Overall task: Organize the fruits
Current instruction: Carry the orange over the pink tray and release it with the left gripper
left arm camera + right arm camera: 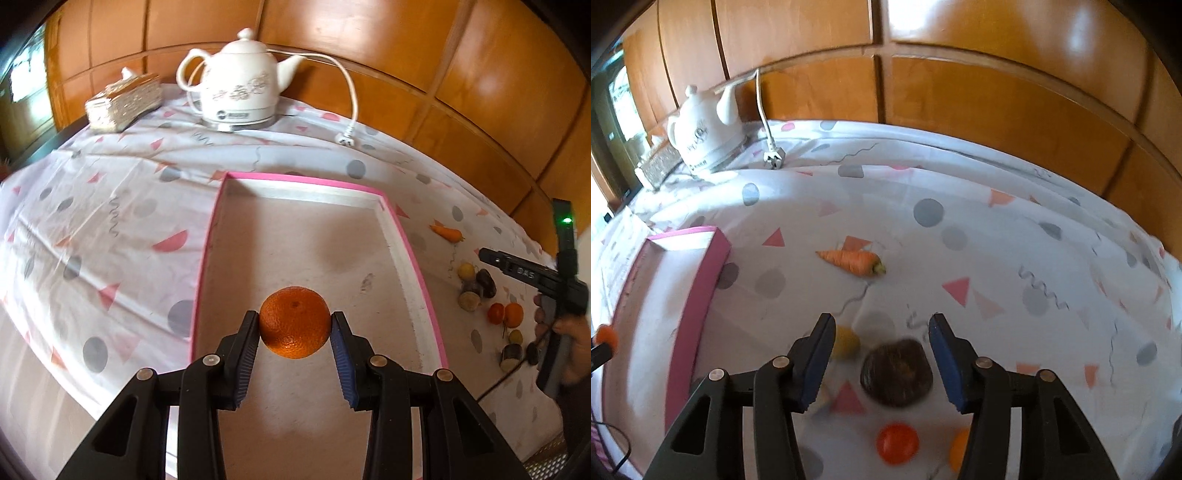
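Note:
My left gripper (294, 325) is shut on an orange (294, 322) and holds it above the near part of the pink-rimmed tray (417, 254). My right gripper (882, 332) is open above the tablecloth, over a dark brown fruit (897, 373) that lies between its fingers. A yellow fruit (845, 341) lies by its left finger, and a red fruit (897, 443) and an orange fruit (958, 448) lie nearer. A carrot (854, 260) lies farther out. The left wrist view shows the right gripper (517, 267) and the fruit pile (491, 302) to the tray's right.
A white teapot kettle (242, 79) with its cord and plug (345, 138) stands at the back, beside a tissue box (123, 101). Wooden panelling (960, 92) runs behind the table. The tray's corner (713, 251) shows at the left in the right wrist view.

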